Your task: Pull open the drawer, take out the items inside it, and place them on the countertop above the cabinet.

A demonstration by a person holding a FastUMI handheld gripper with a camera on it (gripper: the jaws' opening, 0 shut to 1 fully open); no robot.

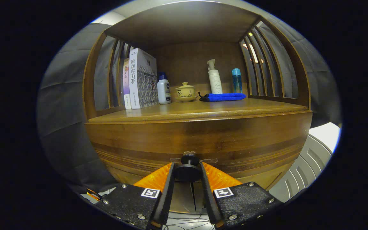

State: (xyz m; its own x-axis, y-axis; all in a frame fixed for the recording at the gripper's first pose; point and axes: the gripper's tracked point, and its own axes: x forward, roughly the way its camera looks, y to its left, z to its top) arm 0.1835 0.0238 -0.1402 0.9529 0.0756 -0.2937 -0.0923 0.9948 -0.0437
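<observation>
Gripper [187, 174] pinches one drawer knob [187, 171]; countertop [203, 110] holds two books [139, 80] – seemingly – three bottles [215, 78].

cabinet [200, 134]: wood, dark varnish, smooth with a soft sheen. drawer knob [187, 171]: matt, smooth, held between the fingers of the hand-held gripper [187, 174], both pressing on it. cloth [223, 97]: soft folded fabric, matt. pump bottle [215, 80]: opaque plastic. small bottle [236, 80]: translucent plastic. lidded cup [185, 91]: glazed ceramic, glossy. books [141, 78]: paper covers.

gripper [187, 174] clamped on drawer knob [187, 171] | drawer [203, 150] closed
</observation>
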